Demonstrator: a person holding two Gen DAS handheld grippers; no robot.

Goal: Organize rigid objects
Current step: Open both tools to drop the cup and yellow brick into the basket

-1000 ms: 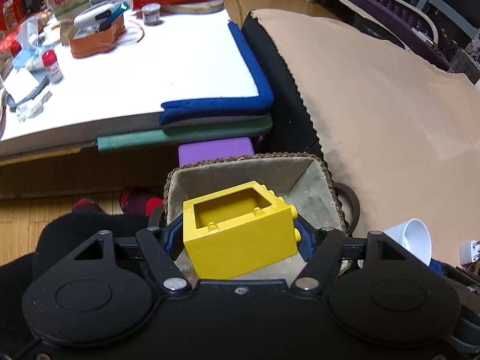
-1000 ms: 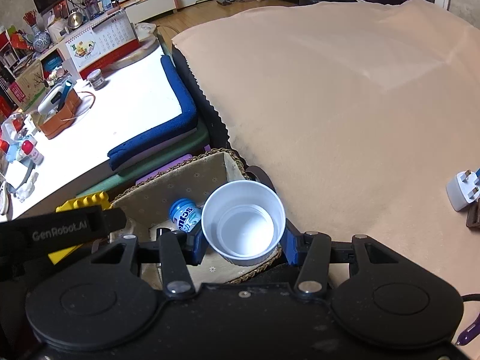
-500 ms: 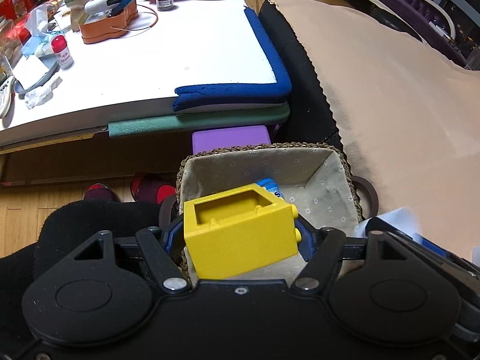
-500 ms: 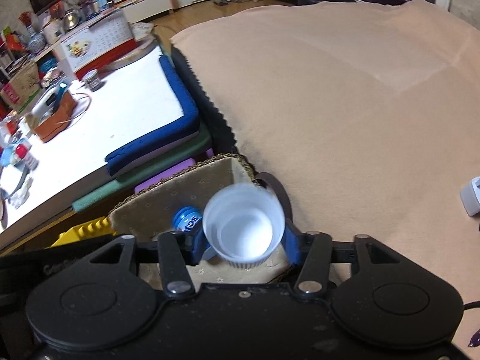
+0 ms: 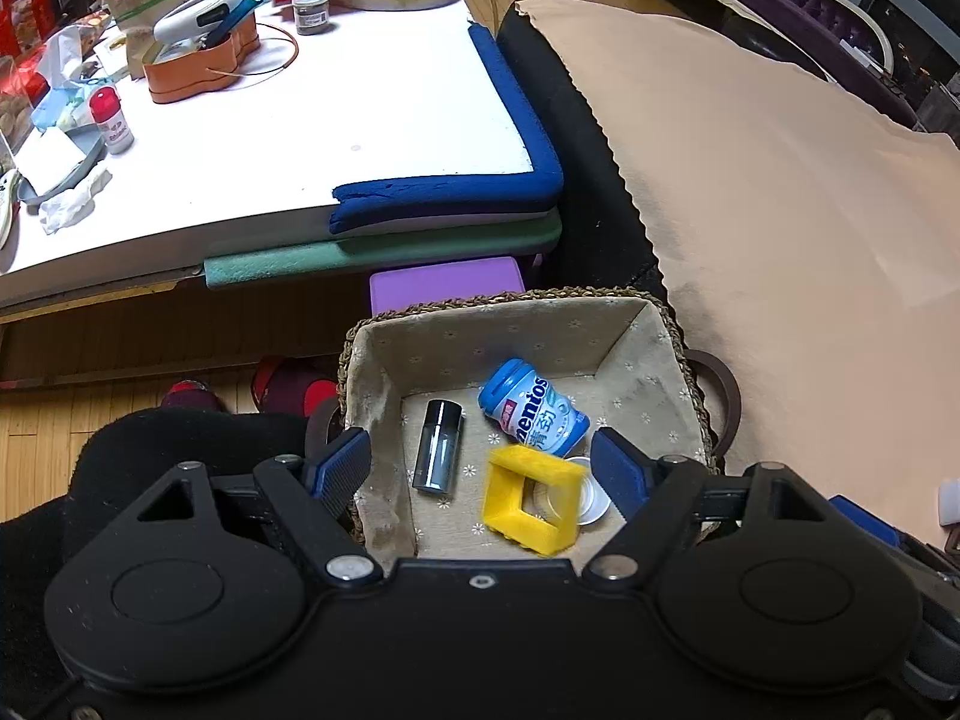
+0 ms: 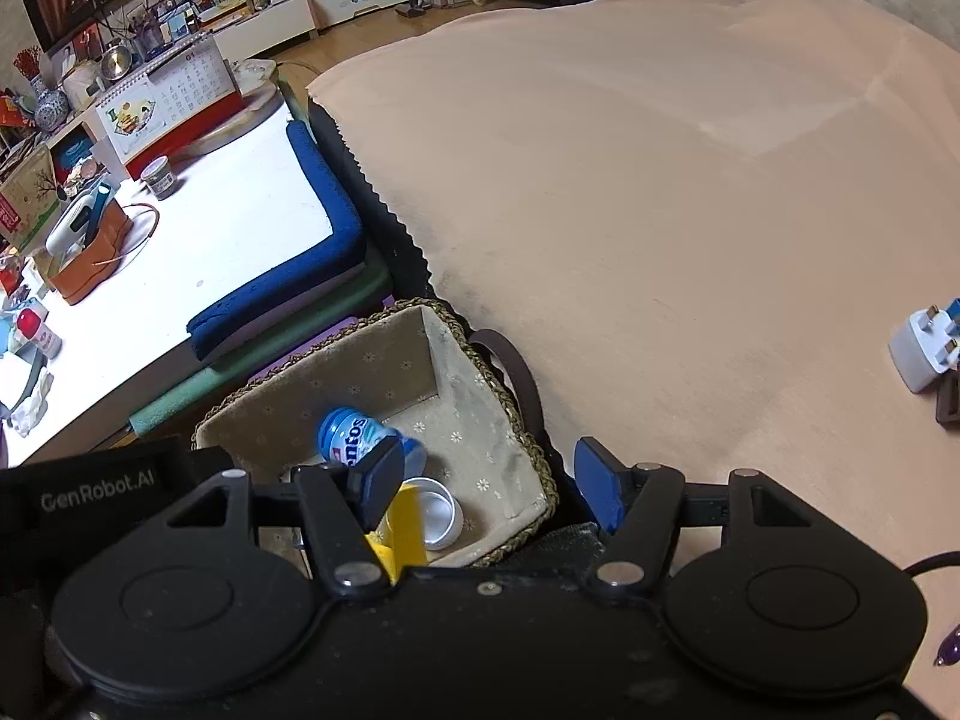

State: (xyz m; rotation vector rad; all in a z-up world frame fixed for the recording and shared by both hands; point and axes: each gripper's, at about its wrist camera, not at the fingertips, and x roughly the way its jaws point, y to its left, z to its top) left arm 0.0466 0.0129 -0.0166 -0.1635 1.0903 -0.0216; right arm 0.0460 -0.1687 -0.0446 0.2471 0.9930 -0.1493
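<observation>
Left gripper [image 5: 480,462] jaws just opened, nothing pinched; right gripper [image 6: 489,489] likewise spread, just opening, empty. Below both, one lined basket [image 5: 510,324] holds one blurred yellow block [image 5: 531,507], one white cup [image 6: 435,510], one dark cylinder [image 5: 439,445], one blue gum bottle [image 5: 534,408]. Beyond: low white table [image 5: 300,132] left, beige cloth [image 6: 660,210] right.

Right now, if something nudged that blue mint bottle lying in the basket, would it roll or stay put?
The blue mint bottle is round and lies on its side, so it would probably roll. It could not go far: the yellow block and the basket wall sit close by. It looks like smooth plastic, so likely stiff and a little slippery.
</observation>
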